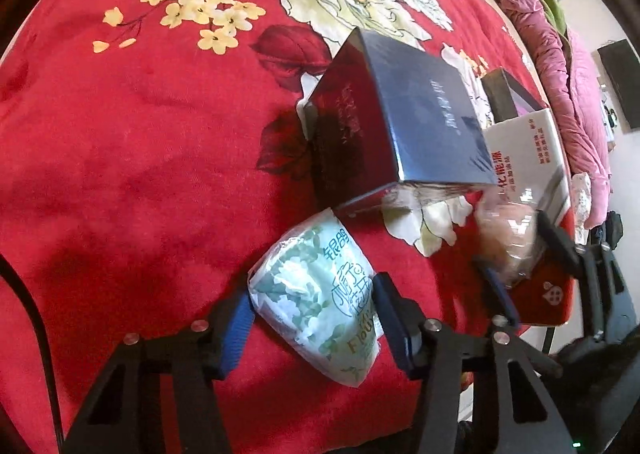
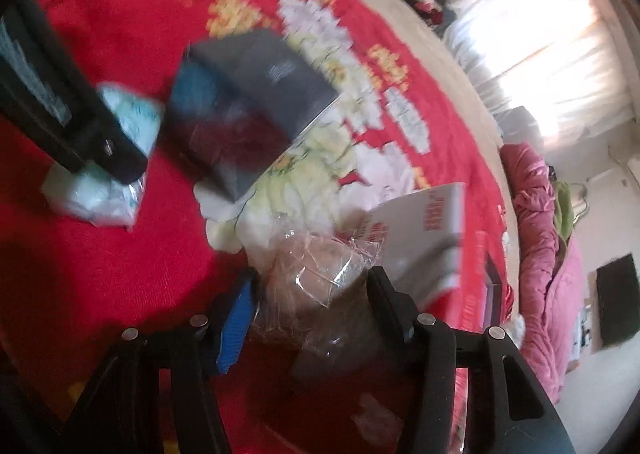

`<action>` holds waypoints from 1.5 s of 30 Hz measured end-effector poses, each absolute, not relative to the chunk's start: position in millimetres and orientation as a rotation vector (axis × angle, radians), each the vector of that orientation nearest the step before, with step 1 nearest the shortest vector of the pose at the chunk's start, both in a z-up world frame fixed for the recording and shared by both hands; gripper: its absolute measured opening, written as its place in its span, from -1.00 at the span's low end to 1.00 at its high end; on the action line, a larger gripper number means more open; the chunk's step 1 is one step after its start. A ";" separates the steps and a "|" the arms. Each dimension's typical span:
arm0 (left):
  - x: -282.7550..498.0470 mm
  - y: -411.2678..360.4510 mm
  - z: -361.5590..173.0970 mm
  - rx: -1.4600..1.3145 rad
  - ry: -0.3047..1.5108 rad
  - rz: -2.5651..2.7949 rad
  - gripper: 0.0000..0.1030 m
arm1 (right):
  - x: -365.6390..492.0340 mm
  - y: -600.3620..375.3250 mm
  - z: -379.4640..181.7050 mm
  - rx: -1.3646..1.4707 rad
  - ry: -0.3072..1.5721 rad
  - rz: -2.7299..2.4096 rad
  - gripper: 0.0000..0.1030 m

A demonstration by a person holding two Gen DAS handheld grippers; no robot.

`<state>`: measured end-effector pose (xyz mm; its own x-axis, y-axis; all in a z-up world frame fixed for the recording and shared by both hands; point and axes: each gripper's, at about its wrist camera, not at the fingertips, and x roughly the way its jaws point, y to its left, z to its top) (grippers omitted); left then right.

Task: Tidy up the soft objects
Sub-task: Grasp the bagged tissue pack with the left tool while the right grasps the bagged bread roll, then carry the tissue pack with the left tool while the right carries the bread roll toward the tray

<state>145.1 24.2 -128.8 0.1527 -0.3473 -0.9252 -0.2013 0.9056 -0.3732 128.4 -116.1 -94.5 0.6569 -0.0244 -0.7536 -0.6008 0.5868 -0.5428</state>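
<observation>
Now mid-grasp: left gripper [image 1: 314, 304] clamping tissue pack [image 1: 320, 294], right gripper [image 2: 312, 294] pinching cellophane-wrapped bundle [image 2: 316, 274]; next, lifting both clear.

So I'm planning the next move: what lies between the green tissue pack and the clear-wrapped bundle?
Mostly bare red floral blanket; in the left wrist view only a white printed flower separates the tissue pack from the clear-wrapped bundle.

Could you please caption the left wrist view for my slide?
Left gripper straddles a floral tissue pack on a red blanket, beside a dark box.
</observation>
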 end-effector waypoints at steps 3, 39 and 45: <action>138.8 25.1 -120.4 -0.461 1.418 -0.115 0.06 | 121.8 -127.9 -67.2 -0.789 0.789 0.390 0.11; 176.7 -179.5 74.6 -0.176 1.093 -0.447 0.04 | 101.3 -402.9 95.9 0.035 0.674 0.069 0.11; 189.0 -226.1 63.8 -0.103 1.114 -0.487 0.04 | 101.2 -426.7 95.2 0.074 0.673 0.042 0.11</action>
